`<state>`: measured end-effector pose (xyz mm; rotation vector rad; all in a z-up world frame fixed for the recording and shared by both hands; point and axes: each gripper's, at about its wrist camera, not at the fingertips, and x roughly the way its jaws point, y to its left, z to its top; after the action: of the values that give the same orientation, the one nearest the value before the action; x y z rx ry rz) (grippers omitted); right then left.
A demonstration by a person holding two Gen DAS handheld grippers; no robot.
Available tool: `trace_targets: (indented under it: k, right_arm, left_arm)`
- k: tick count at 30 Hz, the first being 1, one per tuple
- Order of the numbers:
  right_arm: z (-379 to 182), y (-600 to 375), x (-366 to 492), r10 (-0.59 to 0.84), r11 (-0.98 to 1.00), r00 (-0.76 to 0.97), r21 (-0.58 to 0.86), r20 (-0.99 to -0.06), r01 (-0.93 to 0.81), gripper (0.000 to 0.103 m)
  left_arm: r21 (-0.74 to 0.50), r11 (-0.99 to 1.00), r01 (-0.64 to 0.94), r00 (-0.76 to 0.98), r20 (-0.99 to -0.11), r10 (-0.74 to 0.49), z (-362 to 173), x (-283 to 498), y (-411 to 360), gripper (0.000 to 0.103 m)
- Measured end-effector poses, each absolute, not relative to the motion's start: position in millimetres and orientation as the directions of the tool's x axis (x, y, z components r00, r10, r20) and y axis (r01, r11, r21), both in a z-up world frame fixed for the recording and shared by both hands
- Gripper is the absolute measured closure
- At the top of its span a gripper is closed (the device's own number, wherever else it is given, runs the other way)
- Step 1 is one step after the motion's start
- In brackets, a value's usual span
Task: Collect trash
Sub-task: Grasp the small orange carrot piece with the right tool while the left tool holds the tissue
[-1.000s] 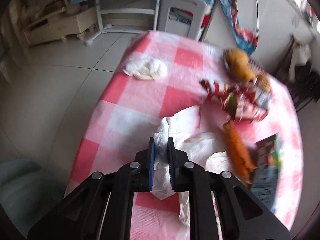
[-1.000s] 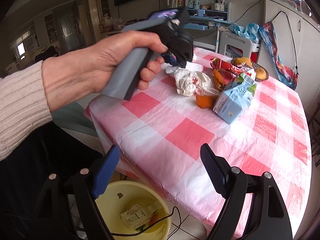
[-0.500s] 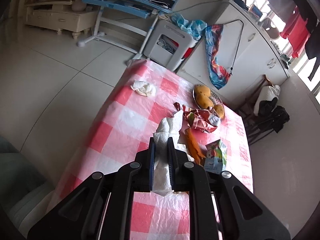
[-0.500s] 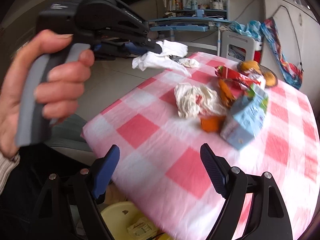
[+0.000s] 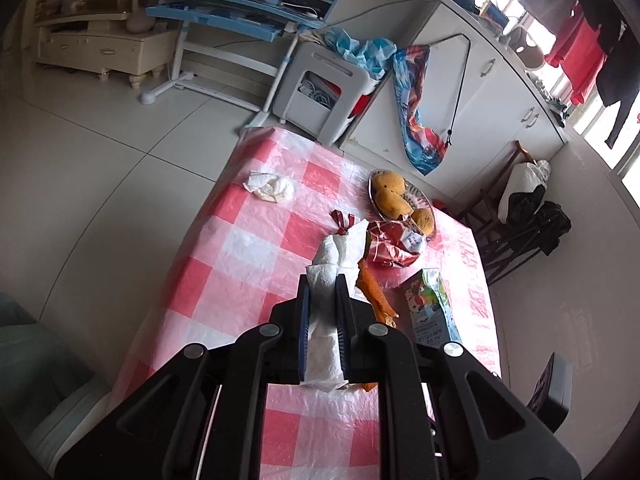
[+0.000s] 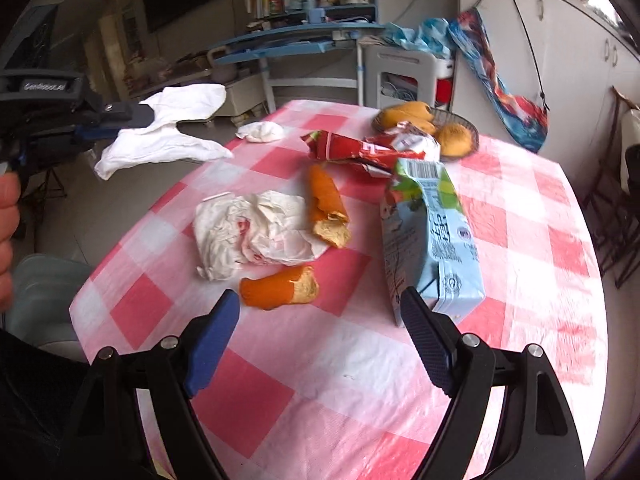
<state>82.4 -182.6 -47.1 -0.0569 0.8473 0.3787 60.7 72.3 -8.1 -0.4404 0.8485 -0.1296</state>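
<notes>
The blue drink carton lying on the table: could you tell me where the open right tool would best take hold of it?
Probably across the blue drink carton near its flattened bottom end, coming from the right tool side. It lies on its side, that end nearest, its length pointing away, so the narrow width suits open jaws.

Bare pink-and-white checked plastic tablecloth (image 6: 320, 380) lies clear before the wide-open right gripper (image 6: 320, 320); beyond, a curled orange peel (image 6: 280, 289), crumpled white wrapper (image 6: 256, 232) and tipped blue juice carton (image 6: 432, 240) crowd the middle.
</notes>
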Motion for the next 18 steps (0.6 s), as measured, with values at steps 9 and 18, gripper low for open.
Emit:
trace_targets:
  k: [9, 18]
  right_arm:
    - [-61, -160, 105, 0.268, 0.952, 0.556, 0.127, -0.787, -0.279, 0.047]
    - [-68, -148, 100, 0.274, 0.938, 0.521, 0.106, -0.808, -0.33, 0.081]
  left_arm:
    - [-0.418, 0.907, -0.049, 0.633, -0.716, -0.296, -12, 63, 63, 0.091]
    - [-0.419, 0.907, -0.045, 0.63, -0.716, -0.3, -12, 66, 61, 0.091]
